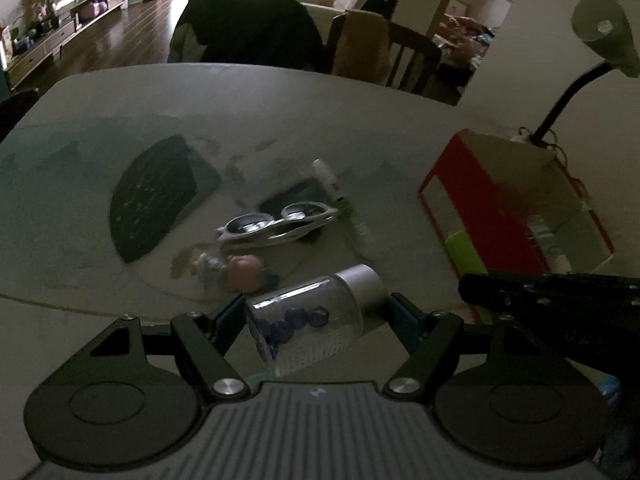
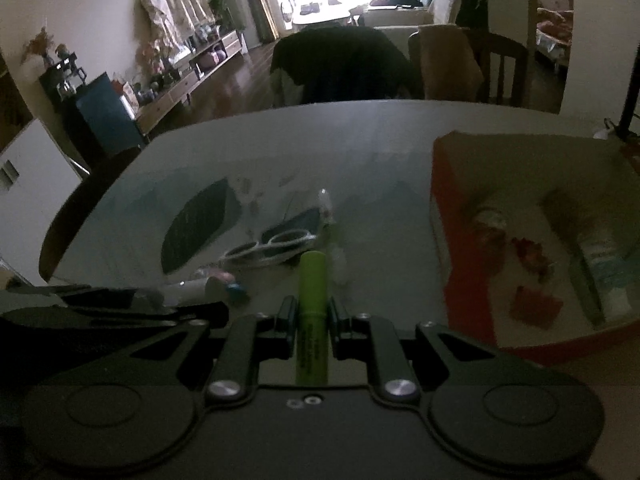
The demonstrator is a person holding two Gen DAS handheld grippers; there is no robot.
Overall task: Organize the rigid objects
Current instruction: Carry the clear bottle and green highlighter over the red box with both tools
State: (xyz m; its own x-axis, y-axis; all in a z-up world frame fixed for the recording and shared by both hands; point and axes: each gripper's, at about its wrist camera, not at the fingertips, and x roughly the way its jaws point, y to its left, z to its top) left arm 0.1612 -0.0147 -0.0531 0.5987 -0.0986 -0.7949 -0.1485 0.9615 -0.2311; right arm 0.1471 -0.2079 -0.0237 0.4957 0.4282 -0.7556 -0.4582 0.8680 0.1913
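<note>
My left gripper [image 1: 316,312] is shut on a clear jar [image 1: 308,328] with a silver cap and dark blue beads inside, held above the table. My right gripper [image 2: 313,316] is shut on a lime-green highlighter [image 2: 313,312] that points forward between the jaws. On the table lie white-framed sunglasses [image 1: 276,224] [image 2: 272,250], a white tube [image 1: 328,178], a dark phone-like slab [image 2: 298,224] and a pink small object [image 1: 246,272]. A red-walled box [image 1: 472,200] [image 2: 444,216] stands to the right with items inside.
A dark oval mat [image 1: 152,196] [image 2: 196,224] lies on the left of the table [image 1: 280,120]. A desk lamp [image 1: 600,32] rises behind the red box. Chairs [image 1: 248,28] stand at the far table edge. The other gripper's black arm [image 1: 552,292] crosses the right side.
</note>
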